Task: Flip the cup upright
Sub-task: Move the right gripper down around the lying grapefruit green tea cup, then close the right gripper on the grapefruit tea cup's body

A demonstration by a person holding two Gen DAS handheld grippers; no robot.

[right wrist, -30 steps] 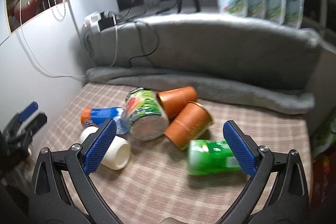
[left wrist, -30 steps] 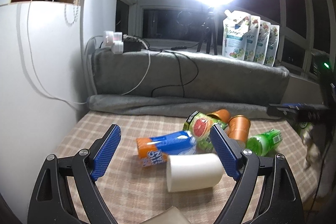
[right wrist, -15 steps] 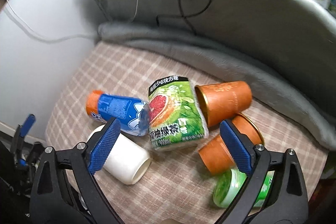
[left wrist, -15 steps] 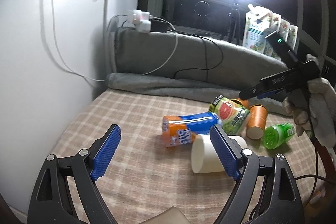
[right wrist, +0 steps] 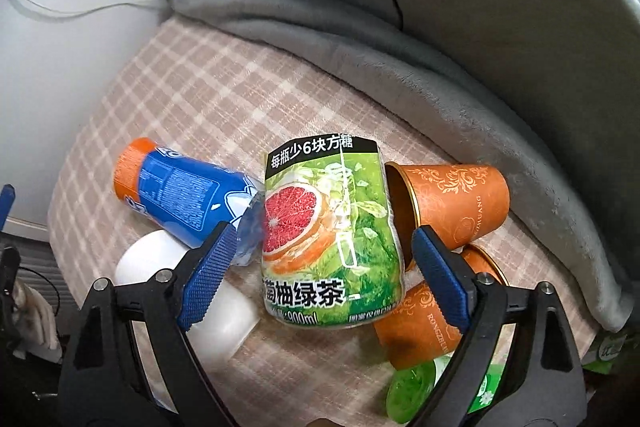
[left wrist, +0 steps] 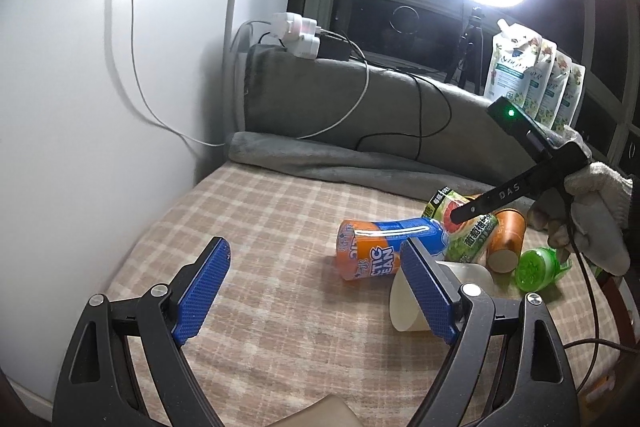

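The white cup lies on its side on the checked cloth, partly behind the left gripper's right finger, mouth facing it.

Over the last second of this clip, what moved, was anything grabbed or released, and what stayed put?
The open right gripper came forward and down over the pile, now straddling the green grapefruit-tea bottle. The left gripper, open, swung left, so the white cup lying on its side sits behind its right finger. Nothing was grabbed or released. The cups and bottles lie where they were on the checked cloth.
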